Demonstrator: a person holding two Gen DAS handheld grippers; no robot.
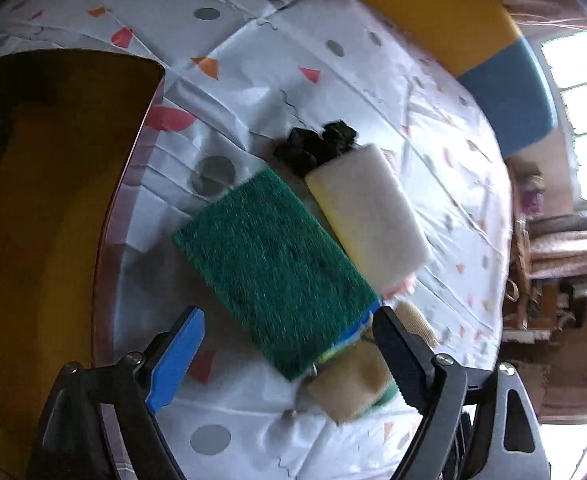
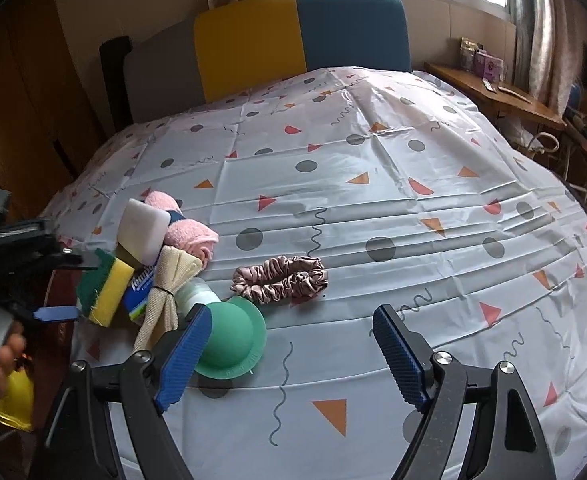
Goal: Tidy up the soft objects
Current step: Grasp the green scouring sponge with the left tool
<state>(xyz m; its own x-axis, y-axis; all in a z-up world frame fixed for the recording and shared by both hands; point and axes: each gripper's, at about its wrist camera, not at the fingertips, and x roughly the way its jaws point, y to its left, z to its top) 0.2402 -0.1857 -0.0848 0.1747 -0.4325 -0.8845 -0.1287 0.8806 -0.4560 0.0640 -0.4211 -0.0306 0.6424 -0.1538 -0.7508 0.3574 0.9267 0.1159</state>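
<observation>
A green-topped yellow sponge [image 1: 277, 272] lies on the patterned tablecloth [image 1: 253, 60], its near end between the wide-apart fingers of my left gripper [image 1: 289, 356]; neither pad presses on it. Beside it sit a white and yellow sponge [image 1: 369, 208], a black scrunchie [image 1: 317, 146] and a beige cloth [image 1: 353, 384]. In the right wrist view the same pile holds the green sponge [image 2: 107, 288], a pink towel [image 2: 185, 228] and a blue packet [image 2: 139, 284]. A pink satin scrunchie [image 2: 279, 278] lies ahead of my open right gripper [image 2: 293, 356], which holds nothing.
A green dome-shaped lid [image 2: 233, 340] rests against the right gripper's left finger. The table edge runs close along the pile's left side [image 1: 105, 240]. A yellow and blue padded back [image 2: 297, 40] stands behind the table, and a wooden side table [image 2: 493, 96] at the far right.
</observation>
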